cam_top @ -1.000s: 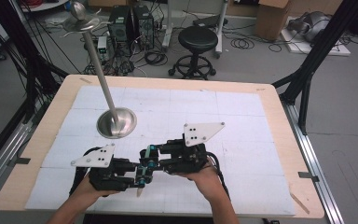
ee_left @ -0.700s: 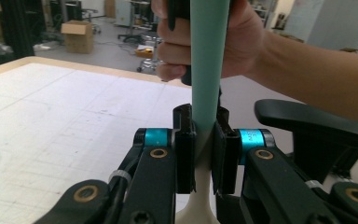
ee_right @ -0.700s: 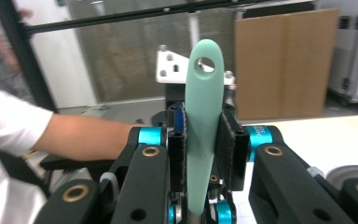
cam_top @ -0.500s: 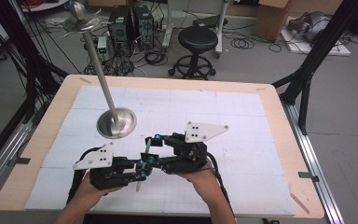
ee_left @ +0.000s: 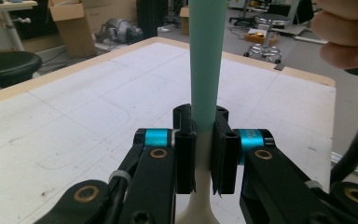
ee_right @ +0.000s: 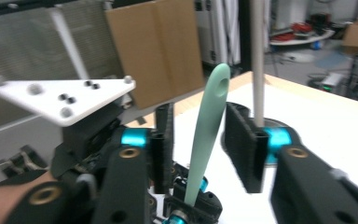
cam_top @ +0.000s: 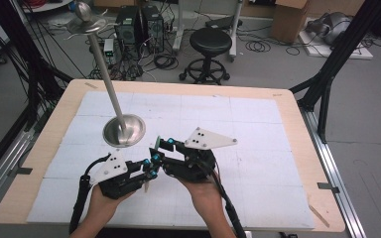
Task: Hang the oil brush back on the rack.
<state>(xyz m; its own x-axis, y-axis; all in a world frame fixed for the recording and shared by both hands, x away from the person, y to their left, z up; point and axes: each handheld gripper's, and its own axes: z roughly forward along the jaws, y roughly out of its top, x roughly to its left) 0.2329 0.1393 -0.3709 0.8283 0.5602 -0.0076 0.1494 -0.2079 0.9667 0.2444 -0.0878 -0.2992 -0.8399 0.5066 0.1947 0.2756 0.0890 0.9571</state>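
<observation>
Plainly no legible writing on mint-green spoon, left tool clamping it

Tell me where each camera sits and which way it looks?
High view: above the person's side, looking forward and down on the table; both forearms show, with the left gripper and right gripper.
Left gripper view: rides the left gripper, looking along its jaws shut on the mint green handle.
Right gripper view: rides the right gripper, jaws apart around that handle.
Shared: both gripper views show the handle.
</observation>
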